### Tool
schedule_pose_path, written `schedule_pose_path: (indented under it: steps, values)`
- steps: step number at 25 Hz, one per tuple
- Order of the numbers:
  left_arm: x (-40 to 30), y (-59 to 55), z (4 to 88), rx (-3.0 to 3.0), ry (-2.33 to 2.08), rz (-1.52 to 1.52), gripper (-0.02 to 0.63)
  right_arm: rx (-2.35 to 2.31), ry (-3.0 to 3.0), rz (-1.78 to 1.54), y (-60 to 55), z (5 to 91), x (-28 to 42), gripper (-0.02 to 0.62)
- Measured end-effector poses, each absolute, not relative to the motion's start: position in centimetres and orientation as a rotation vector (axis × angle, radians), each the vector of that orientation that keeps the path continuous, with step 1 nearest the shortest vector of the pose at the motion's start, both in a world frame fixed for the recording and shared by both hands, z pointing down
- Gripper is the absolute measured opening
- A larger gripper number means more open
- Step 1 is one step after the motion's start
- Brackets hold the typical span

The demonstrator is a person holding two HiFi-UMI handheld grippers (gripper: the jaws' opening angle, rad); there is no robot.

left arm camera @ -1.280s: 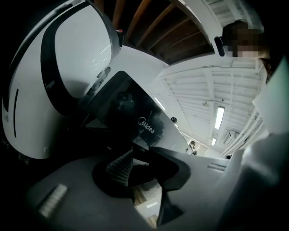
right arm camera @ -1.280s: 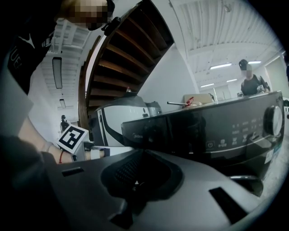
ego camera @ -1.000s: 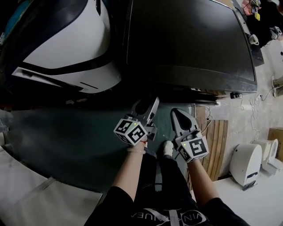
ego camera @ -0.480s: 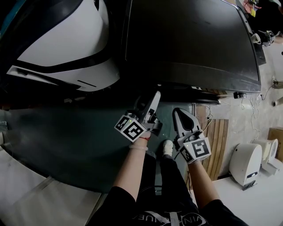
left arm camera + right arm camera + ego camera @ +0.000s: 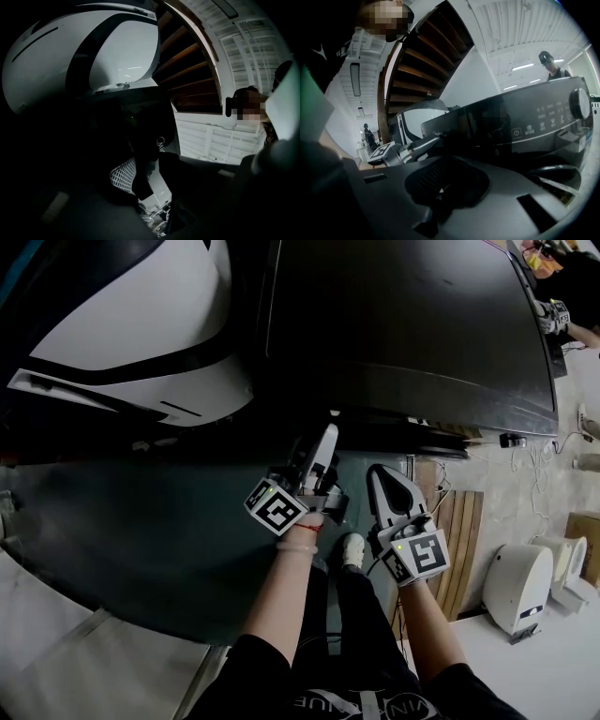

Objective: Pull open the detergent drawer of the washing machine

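Dim, murky frames with fisheye-warped edges

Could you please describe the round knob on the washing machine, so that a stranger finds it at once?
In the right gripper view, find the dark washing machine and the glossy control panel along its top. Follow the panel past the small lit symbols to its right end: the knob is the only large, round, raised part there.

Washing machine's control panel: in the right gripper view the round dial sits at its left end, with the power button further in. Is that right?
Not quite. The right gripper view shows the round dial at the right end of the control panel, not the left. The power button does sit further in.
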State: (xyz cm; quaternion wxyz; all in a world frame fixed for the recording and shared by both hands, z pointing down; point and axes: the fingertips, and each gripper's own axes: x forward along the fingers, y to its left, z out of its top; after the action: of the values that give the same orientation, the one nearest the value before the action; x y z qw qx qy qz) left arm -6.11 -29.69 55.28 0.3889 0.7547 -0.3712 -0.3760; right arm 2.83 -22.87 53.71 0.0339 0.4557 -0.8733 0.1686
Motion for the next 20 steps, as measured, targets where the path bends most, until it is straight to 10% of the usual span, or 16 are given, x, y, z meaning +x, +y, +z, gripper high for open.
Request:
schedule_pose_path:
  steps: [20]
  values:
    - [-6.1, -25.9, 55.3, 1.905, -0.955, -0.956, 0.152, 1.321, -2.706, 0.482, -20.7, 53.2, 2.5, 0.014]
